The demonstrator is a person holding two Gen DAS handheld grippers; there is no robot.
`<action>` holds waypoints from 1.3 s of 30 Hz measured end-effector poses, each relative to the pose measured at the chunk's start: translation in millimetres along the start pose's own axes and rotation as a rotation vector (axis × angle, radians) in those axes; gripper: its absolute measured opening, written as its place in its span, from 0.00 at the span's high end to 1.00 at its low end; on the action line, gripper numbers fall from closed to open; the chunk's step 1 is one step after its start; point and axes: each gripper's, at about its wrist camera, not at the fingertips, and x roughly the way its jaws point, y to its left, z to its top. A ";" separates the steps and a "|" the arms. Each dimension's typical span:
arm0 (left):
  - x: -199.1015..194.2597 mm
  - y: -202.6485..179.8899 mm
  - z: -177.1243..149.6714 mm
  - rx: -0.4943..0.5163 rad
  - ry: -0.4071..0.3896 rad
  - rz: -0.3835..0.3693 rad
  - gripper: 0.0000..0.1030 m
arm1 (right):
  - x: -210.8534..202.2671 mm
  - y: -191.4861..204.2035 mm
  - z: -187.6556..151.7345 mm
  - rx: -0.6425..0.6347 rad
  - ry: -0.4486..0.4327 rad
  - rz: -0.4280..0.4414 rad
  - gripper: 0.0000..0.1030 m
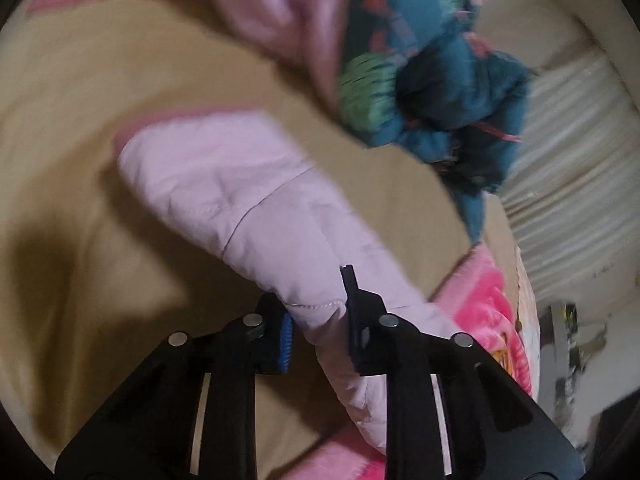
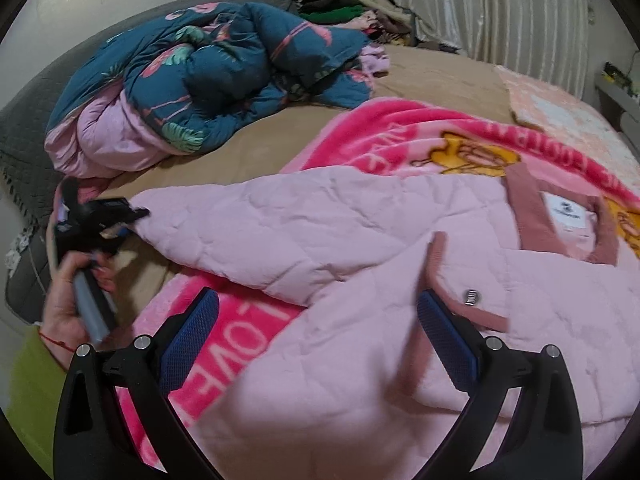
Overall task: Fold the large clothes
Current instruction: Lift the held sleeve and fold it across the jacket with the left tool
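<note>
A bed with a tan sheet filled both views, a pale curtain hanging behind it. On the sheet lay a bright pink blanket, and on that blanket lay the pale pink quilted jacket, spread open with its collar label showing. Beyond the jacket, a teal flamingo-print comforter sat bunched in a heap.

Only the right wrist view showed the whole jacket and the person's hand carrying the left gripper at the end of the jacket's outstretched sleeve. It also showed the right gripper poised over the jacket's front, jaws spread wide, nothing between the pads.

The left wrist view, blurred, showed the sleeve alone, running away across the sheet from the left gripper, whose jaws were clamped on the cuff.
</note>
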 end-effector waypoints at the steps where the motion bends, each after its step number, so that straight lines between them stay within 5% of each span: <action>1: -8.4 -8.0 1.1 0.020 -0.017 -0.016 0.88 | -3.2 -2.6 -1.6 0.003 -0.006 -0.004 0.04; 17: -114.0 -128.8 -28.8 0.273 -0.156 -0.313 0.89 | -60.6 -53.4 -25.6 0.111 -0.069 -0.045 0.04; 26: -145.6 -190.4 -77.9 0.457 -0.130 -0.448 0.89 | -93.4 -89.5 -42.7 0.178 -0.105 -0.094 0.04; 39: -150.9 -241.5 -145.6 0.704 -0.104 -0.548 0.89 | -126.7 -144.8 -70.2 0.301 -0.150 -0.161 0.04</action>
